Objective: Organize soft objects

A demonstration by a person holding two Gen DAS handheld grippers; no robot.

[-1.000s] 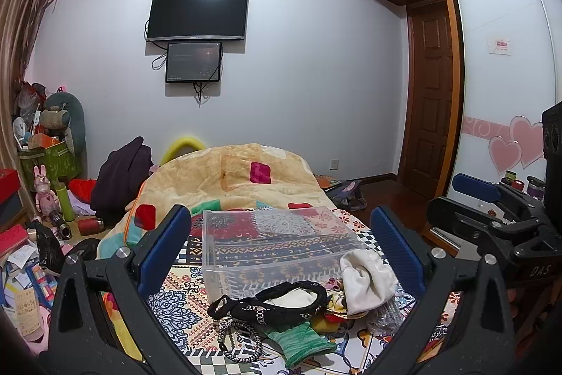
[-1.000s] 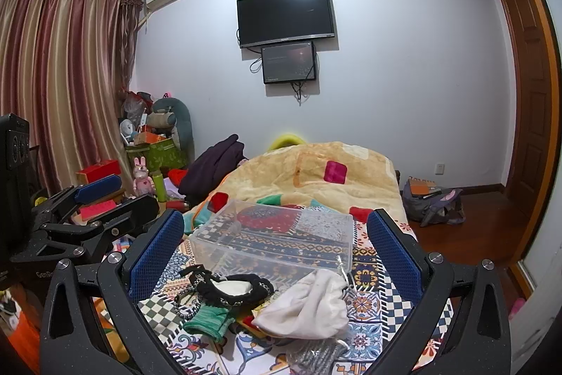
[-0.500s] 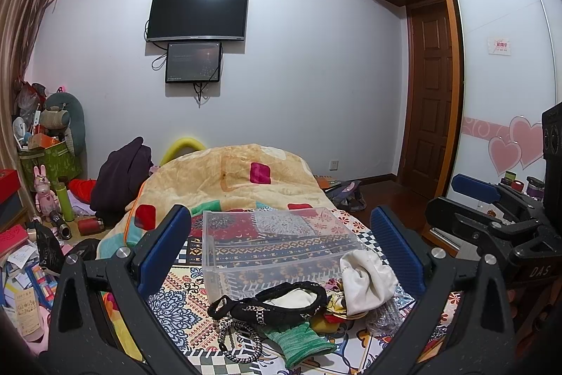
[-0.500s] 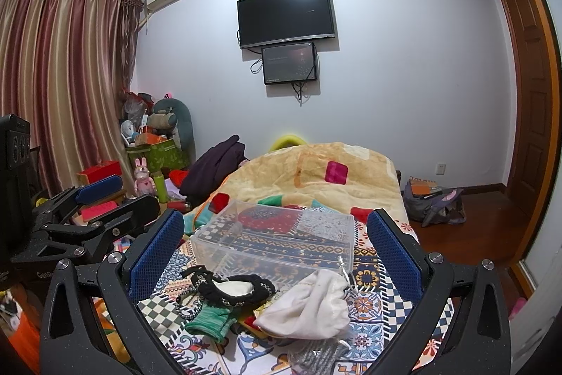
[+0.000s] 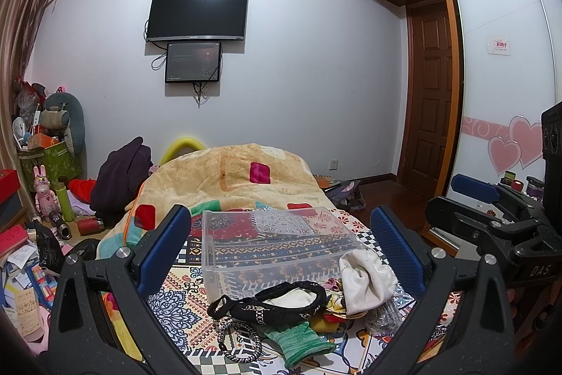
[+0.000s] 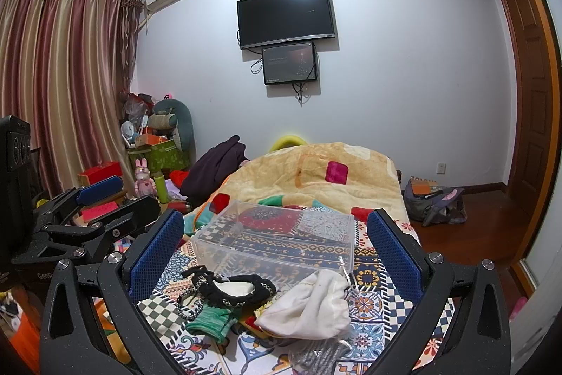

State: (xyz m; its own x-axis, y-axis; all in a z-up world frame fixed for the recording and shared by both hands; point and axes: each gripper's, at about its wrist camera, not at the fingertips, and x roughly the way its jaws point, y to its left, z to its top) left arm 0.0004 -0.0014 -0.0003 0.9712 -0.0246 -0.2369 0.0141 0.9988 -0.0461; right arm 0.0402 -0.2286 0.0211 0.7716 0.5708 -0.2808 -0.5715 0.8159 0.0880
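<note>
Jaws spread wide and holding nothing, the left gripper (image 5: 281,248) and right gripper (image 6: 275,245) are hovering level, side by side, above the pile of soft items (image 6: 267,301).

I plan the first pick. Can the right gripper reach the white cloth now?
Probably yes. The right gripper is open, and the white cloth lies on top of the pile, nearest it, with nothing over it. The clear box sits behind, out of the way.

We see a bed (image 5: 196,283) under a patterned cover. On it lies a clear plastic box (image 5: 277,245); in front of the box lie a white cloth (image 5: 365,280), a black-trimmed piece (image 5: 277,301) and a green knit (image 5: 302,340). Behind the box lies an orange blanket (image 5: 246,174).
</note>
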